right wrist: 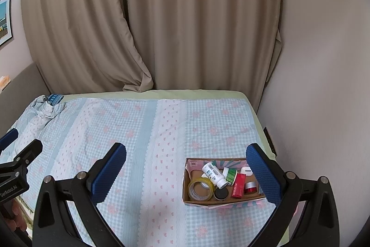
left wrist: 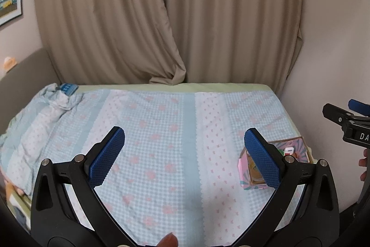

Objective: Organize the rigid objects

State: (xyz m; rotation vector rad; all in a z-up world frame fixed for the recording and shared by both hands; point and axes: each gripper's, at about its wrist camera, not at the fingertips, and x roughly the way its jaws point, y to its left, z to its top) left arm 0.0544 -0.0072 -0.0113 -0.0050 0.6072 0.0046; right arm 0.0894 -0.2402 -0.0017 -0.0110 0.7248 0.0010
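Observation:
A pink cardboard box [right wrist: 209,200] sits on the bed at the right. It holds a roll of clear tape [right wrist: 200,188], a white bottle [right wrist: 214,174], a green-labelled bottle [right wrist: 230,176], a red box [right wrist: 238,185], a small red jar [right wrist: 250,187], a black lid [right wrist: 220,193] and a white case [right wrist: 245,170]. My right gripper [right wrist: 186,174] is open and empty, above and before the box. My left gripper [left wrist: 185,159] is open and empty over the bedspread, with the box [left wrist: 251,177] behind its right finger.
The bed has a blue gingham spread with pink flowers [right wrist: 138,131]. A bunched quilt with a blue item [right wrist: 54,98] lies at the far left. Beige curtains [right wrist: 161,27] hang behind; a wall [right wrist: 323,85] stands at the right.

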